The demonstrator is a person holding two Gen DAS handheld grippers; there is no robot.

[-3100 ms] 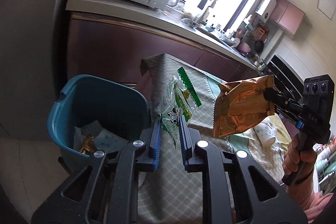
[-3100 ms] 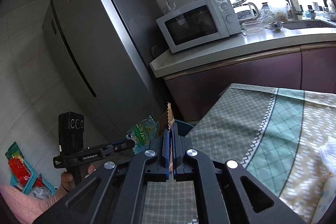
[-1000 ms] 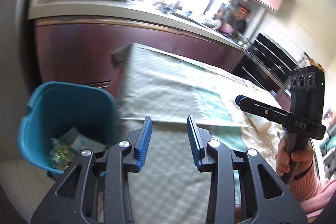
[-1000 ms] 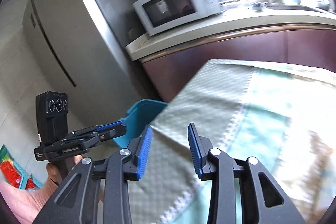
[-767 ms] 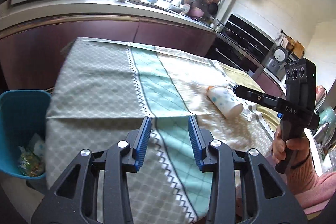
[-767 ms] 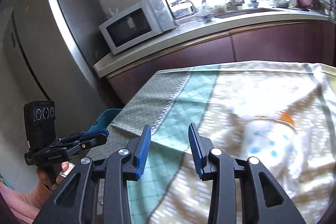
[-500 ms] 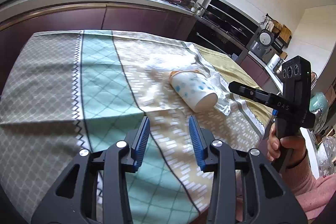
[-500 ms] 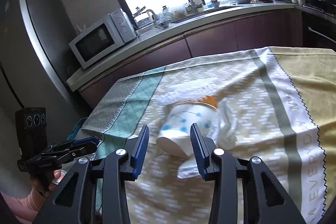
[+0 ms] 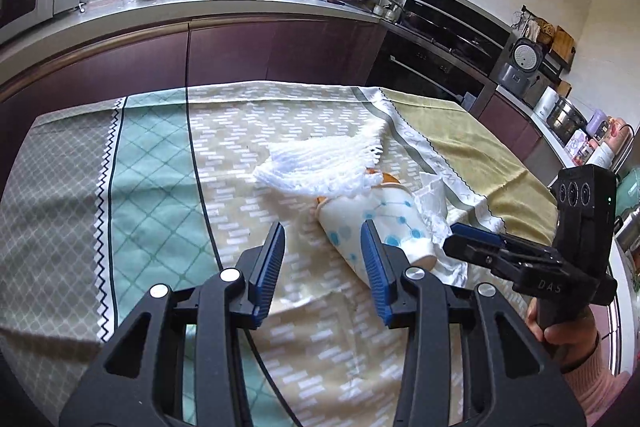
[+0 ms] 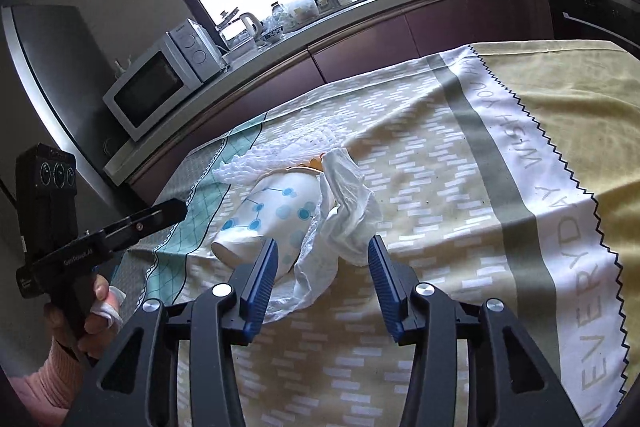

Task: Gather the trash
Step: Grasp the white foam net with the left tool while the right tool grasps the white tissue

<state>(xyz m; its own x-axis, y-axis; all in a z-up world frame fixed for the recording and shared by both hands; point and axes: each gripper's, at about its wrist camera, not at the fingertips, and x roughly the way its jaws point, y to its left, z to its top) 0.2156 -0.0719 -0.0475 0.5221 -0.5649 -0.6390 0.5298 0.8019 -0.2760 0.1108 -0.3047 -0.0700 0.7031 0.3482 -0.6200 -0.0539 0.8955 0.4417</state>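
A white paper cup with blue dots point(image 9: 380, 223) point(image 10: 272, 215) lies on its side on the patterned tablecloth point(image 9: 160, 167) point(image 10: 460, 167). A white foam net point(image 9: 320, 163) point(image 10: 288, 147) lies just behind it. A crumpled white tissue point(image 10: 344, 211) point(image 9: 434, 207) lies against the cup's right side. My left gripper point(image 9: 322, 255) is open and empty, just left of the cup. My right gripper point(image 10: 322, 271) is open and empty, its fingers low over the tissue.
A kitchen counter point(image 9: 200, 3) with a microwave point(image 10: 160, 83), a kettle and a sink runs behind the table. An oven point(image 9: 452, 27) stands at the far right. The table's right edge point(image 9: 520, 163) drops off beyond the yellow cloth.
Both grippers let go of their wrappers at the blue bin, then swung right across the table. They now hover open by the cup and tissue. The bin has left view.
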